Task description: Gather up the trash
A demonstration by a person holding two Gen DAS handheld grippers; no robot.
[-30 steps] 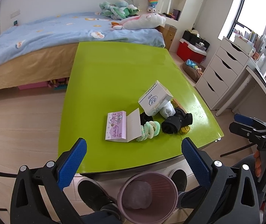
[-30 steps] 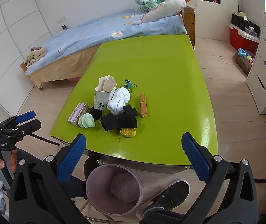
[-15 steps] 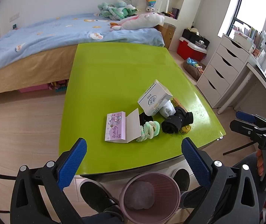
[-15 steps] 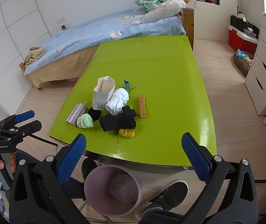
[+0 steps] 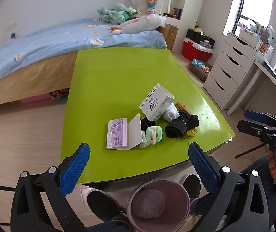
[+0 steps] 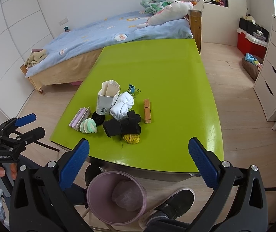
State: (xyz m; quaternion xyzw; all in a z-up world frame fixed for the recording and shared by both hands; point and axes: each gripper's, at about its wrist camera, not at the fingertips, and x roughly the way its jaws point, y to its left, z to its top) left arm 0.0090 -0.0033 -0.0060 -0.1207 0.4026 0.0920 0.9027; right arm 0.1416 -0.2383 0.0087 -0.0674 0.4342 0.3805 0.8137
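Observation:
A pile lies near the front of the green table (image 5: 118,81): a white carton (image 5: 156,101), an open pink card box (image 5: 121,134), a pastel scrunchie (image 5: 152,135), black cloth (image 5: 180,125), a white sock (image 6: 122,105), a yellow roll (image 6: 131,138) and a wooden clip (image 6: 147,111). A pink bin (image 6: 116,196) with a crumpled wad inside stands on the floor below the table's front edge. My left gripper (image 5: 138,166) is open and empty above the front edge. My right gripper (image 6: 138,164) is open and empty there too.
A bed (image 5: 51,46) with a blue cover and plush toys stands beyond the table. White drawers (image 5: 232,71) and a red box (image 5: 196,48) are at the right. The person's shoes (image 6: 176,201) are beside the bin. A blue binder clip (image 6: 132,89) lies behind the carton.
Both grippers have drifted slightly; the pile and the bin sit a little differently in view. Nothing was grasped or moved.

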